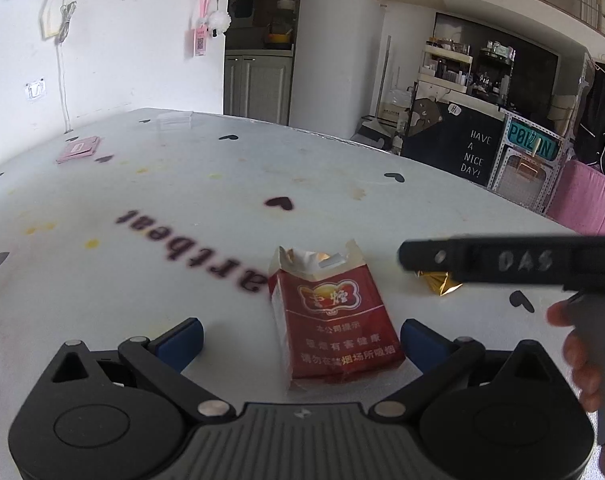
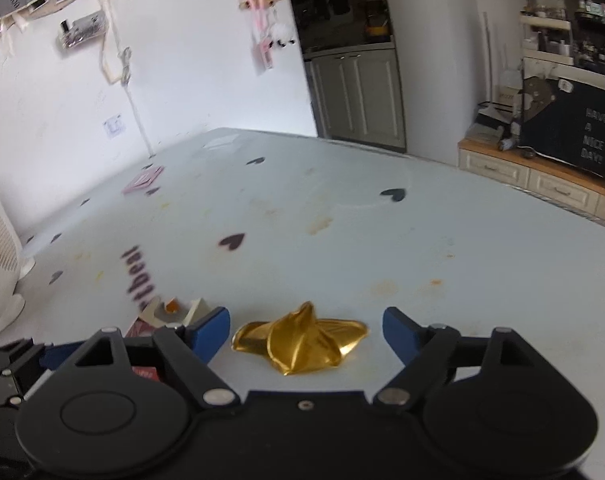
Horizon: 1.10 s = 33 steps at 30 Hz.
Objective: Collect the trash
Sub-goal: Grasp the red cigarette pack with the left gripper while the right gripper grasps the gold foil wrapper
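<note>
A: Take the red cigarette pack (image 1: 334,320) as the landmark. What's left of it?

B: Far to its left and toward the wall, a small pink card (image 1: 79,149) lies flat on the white table (image 1: 182,184). Nearer, the black lettering "artbeat" (image 1: 190,250) is printed on the tabletop, ending just left of the pack's torn-open top.

A: And the pack itself?

B: It lies flat, face up, top torn open and pointing away from the camera. The left gripper (image 1: 301,342) has its blue-padded fingers (image 1: 182,340) spread wide, one on each side of the pack. The right pad sits just beside the pack's edge; the left one stands clear of it. Neither is pressing it.

A: To the right of the pack?

B: A crumpled gold foil wrapper (image 2: 298,340) rests on the table, near the pack. The right gripper (image 2: 305,330) frames it with its jaws apart, foil between the pads, touching neither. From the right wrist view, the pack's torn top (image 2: 170,312) peeks out behind the left pad.

A: Anything else?

B: In the left wrist view the right gripper's black body partly covers the foil (image 1: 438,282), with the person's fingers (image 1: 578,360) on its handle.
</note>
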Each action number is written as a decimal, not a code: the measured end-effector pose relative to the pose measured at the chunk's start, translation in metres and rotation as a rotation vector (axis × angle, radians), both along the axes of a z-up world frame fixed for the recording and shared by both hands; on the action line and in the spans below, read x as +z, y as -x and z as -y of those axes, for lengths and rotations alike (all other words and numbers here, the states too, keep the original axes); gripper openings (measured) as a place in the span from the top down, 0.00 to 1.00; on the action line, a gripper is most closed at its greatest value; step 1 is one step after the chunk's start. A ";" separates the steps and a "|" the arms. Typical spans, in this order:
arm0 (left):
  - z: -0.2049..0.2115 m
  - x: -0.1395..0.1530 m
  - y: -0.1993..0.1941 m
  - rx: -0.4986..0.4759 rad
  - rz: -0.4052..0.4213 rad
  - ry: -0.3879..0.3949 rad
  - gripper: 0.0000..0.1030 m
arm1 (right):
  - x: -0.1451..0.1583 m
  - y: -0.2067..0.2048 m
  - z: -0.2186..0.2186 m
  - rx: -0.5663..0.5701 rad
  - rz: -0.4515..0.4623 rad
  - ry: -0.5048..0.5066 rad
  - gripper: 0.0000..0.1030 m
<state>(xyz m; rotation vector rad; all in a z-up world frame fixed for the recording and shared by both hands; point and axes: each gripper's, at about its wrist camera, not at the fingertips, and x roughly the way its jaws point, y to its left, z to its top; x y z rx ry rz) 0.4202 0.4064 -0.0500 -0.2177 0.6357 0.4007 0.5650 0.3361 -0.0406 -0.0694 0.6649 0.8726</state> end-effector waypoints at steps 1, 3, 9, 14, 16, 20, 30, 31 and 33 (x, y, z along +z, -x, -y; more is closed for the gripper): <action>0.000 0.000 0.000 0.001 0.002 0.003 0.00 | -0.002 0.000 -0.003 0.011 0.003 0.010 0.18; -0.001 0.000 0.000 0.004 0.007 0.009 0.00 | -0.006 0.001 -0.007 0.020 0.003 0.032 0.18; -0.001 0.000 -0.001 0.007 0.000 0.004 0.00 | -0.010 0.005 -0.008 0.021 0.051 0.062 0.21; 0.001 0.000 -0.006 0.014 -0.014 -0.010 0.00 | -0.009 0.009 -0.005 0.025 0.082 0.095 0.24; 0.002 -0.001 -0.009 0.013 -0.029 -0.025 0.00 | -0.009 0.011 0.000 0.019 0.091 0.101 0.25; 0.003 -0.001 -0.012 0.008 -0.043 -0.040 0.00 | -0.008 0.012 0.012 -0.013 0.099 0.107 0.25; -0.005 0.003 -0.011 0.069 0.015 -0.035 0.47 | 0.001 0.021 0.037 -0.065 0.114 0.081 0.25; -0.006 0.004 -0.010 0.068 0.020 -0.028 0.47 | 0.002 0.023 0.038 -0.065 0.118 0.085 0.25; -0.006 0.004 -0.009 0.066 0.031 -0.017 0.48 | 0.002 0.025 0.040 -0.070 0.116 0.087 0.25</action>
